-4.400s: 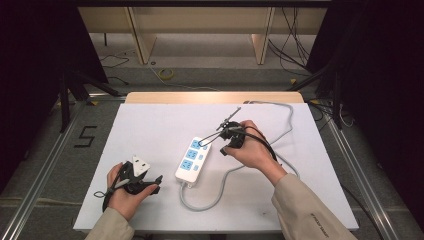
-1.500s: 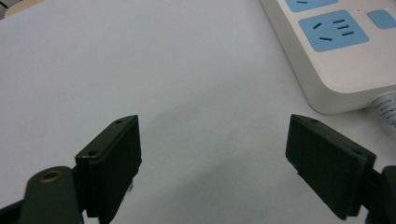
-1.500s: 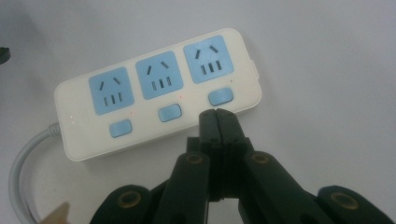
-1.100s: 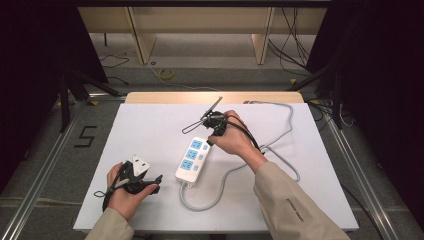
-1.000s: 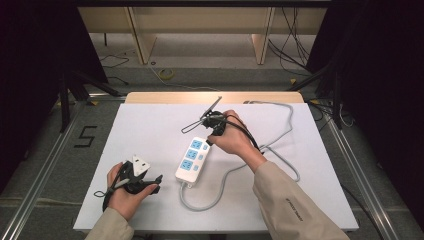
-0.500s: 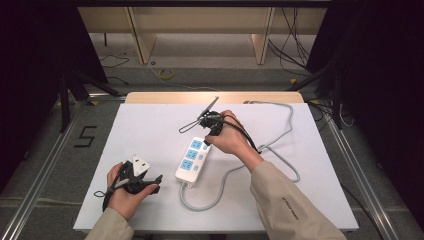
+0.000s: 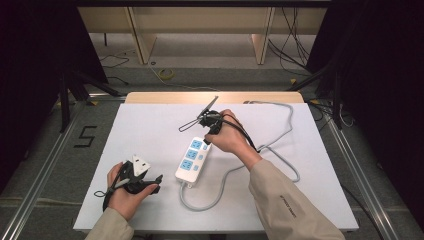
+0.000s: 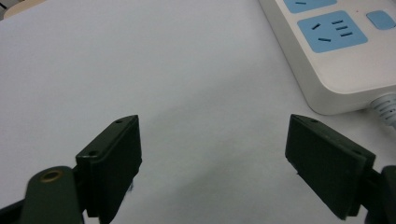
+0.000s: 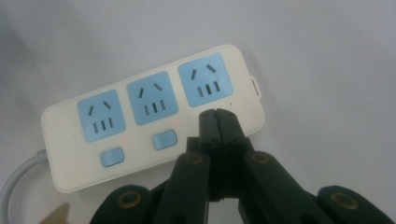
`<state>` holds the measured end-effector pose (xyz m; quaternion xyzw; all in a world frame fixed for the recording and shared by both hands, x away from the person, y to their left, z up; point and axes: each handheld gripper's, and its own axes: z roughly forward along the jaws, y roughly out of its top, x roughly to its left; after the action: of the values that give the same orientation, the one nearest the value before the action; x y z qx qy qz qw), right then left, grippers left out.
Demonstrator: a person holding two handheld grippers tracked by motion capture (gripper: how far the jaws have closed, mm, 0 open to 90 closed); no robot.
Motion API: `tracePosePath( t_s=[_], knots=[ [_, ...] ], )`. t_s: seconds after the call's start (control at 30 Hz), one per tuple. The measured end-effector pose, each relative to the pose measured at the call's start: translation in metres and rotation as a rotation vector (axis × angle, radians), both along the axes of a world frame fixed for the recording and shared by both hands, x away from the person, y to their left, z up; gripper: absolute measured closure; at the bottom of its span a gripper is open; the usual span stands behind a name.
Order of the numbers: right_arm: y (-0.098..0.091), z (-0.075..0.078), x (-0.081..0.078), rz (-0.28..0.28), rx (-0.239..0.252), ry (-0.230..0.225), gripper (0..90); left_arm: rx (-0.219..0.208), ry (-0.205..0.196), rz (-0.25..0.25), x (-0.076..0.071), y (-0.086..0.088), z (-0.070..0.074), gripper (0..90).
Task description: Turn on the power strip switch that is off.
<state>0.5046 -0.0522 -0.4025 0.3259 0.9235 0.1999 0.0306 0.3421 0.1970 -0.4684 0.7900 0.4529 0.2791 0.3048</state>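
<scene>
Right gripper [image 9: 217, 114]: jaws pressed flat together, nothing between them, tips poised over the far end of the power strip [image 9: 140, 116], right where a third switch would sit beside the end socket. Two blue switches [image 9: 164, 139] in plain sight; the spot under the tips hidden, so contact not certain. Faint red dots beside the sockets, too small to read.

Left gripper [image 8: 224, 163]: jaws spread wide, empty, resting low over the bare white table [image 8: 140, 70], near end of the strip just off to one side, grey cord [image 8: 385, 105] leaving it there.

From above: right hand [image 7: 227, 137] at the strip's far end, left hand [image 7: 127, 182] well apart toward the near left corner, strip lying at a slant mid-table, cord looping off to the right and back.

Step in hand, by the look of it: pressing a switch on the strip with closed tips. Next move likely calls for a short, straight push down, squarely on the button, light enough not to skid the strip; left gripper free to steady the near end if needed.
</scene>
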Motion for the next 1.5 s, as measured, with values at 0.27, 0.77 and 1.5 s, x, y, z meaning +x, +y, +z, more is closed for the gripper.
tracePosePath(
  t_s=[0.27, 0.77, 1.5],
  knots=[
    [0.001, -0.002, 0.002, -0.006, 0.004, -0.001, 90.0, 0.0, -0.001, 0.0, 0.0, 0.0, 0.0, 18.1],
    [0.009, -0.012, 0.005, -0.009, 0.003, 0.007, 90.0, 0.0, 0.0, -0.002, 0.0, 0.0, 0.0, 18.2],
    [0.014, -0.028, 0.011, -0.019, -0.027, 0.006, 90.0, -0.001, 0.0, -0.002, 0.0, 0.001, 0.0, 18.2]
  ],
)
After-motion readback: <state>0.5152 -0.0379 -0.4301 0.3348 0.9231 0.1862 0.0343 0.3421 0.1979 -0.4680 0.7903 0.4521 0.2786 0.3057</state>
